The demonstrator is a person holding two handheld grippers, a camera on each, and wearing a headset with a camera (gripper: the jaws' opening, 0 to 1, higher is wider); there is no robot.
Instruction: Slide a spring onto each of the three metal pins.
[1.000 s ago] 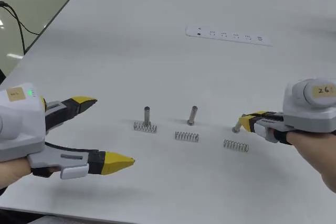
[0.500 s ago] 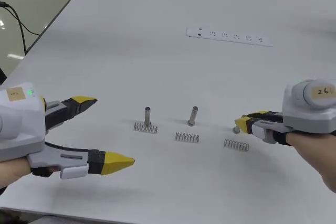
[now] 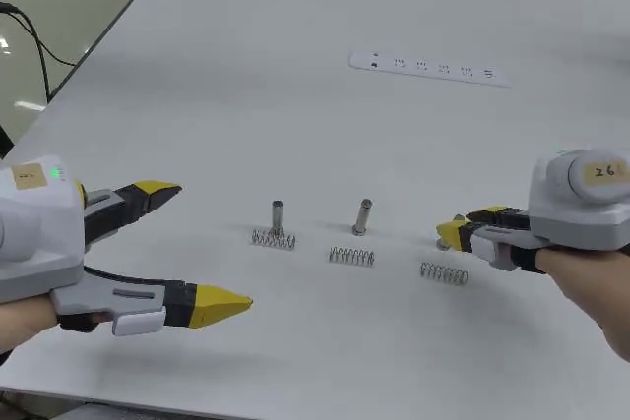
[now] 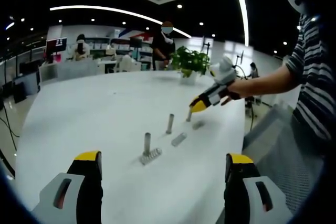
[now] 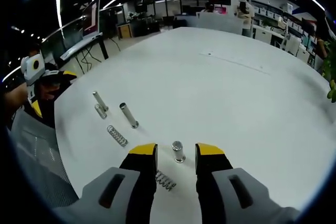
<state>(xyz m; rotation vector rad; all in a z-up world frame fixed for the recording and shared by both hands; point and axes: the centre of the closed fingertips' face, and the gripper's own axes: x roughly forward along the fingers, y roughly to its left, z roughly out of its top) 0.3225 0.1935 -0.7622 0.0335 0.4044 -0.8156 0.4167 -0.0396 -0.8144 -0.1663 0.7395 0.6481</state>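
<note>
Three short metal pins stand upright in a row on the white table: the left pin (image 3: 277,211), the middle pin (image 3: 364,213) and the right pin (image 5: 178,151). A loose spring lies in front of each: the left spring (image 3: 273,239), the middle spring (image 3: 350,257) and the right spring (image 3: 443,273). My right gripper (image 3: 451,235) is low at the right pin, its yellow jaws narrowly apart on either side of the pin (image 5: 176,156) with a small gap each side. My left gripper (image 3: 192,245) hovers wide open and holds nothing, left of the row (image 4: 163,163).
A white power strip (image 3: 428,68) lies farther back on the table (image 3: 295,95). A black cable (image 3: 30,36) hangs off the left edge. The table's front edge runs just below my left gripper. People and desks stand in the far background.
My right gripper has crept slightly forward around the right pin, which now hides more behind its tips. The left gripper, the other pins and the springs have stayed put.
</note>
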